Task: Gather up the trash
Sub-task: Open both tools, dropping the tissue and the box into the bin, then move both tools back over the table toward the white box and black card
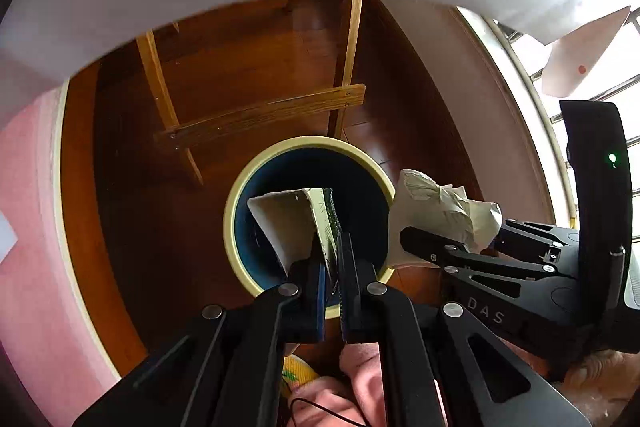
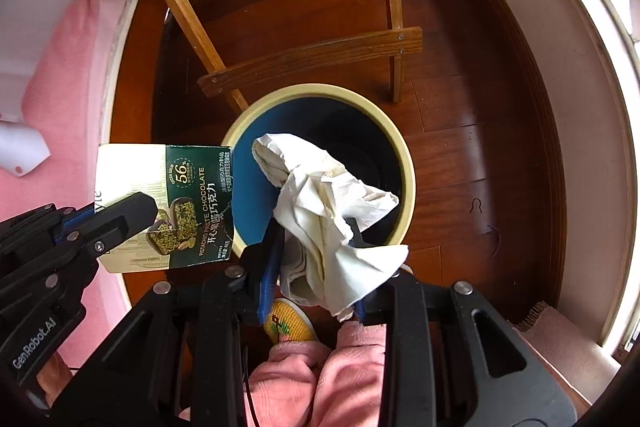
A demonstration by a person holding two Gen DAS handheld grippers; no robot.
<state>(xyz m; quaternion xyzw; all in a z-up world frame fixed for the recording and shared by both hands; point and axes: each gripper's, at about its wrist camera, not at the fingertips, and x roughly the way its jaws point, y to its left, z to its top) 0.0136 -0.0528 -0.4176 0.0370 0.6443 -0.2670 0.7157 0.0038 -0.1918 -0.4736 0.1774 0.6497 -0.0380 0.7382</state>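
Observation:
A round bin [image 1: 236,203] [image 2: 406,163] with a cream rim and dark blue inside stands on the wooden floor below both grippers. My left gripper [image 1: 334,247] [image 2: 132,215] is shut on a flattened green and white chocolate box [image 1: 292,223] [image 2: 180,203], held over the bin's left side. My right gripper [image 2: 316,239] [image 1: 412,239] is shut on a crumpled white paper tissue [image 2: 324,203] [image 1: 440,207], which hangs above the bin's opening. In the left wrist view the tissue sits just right of the bin's rim.
A wooden chair frame [image 2: 312,55] [image 1: 260,115] stands on the floor just behind the bin. A pink and white table edge [image 2: 60,67] [image 1: 32,207] curves along the left. A person's pink trouser leg [image 2: 320,379] and yellow slipper [image 2: 288,323] are under the grippers. A window [image 1: 592,95] is at right.

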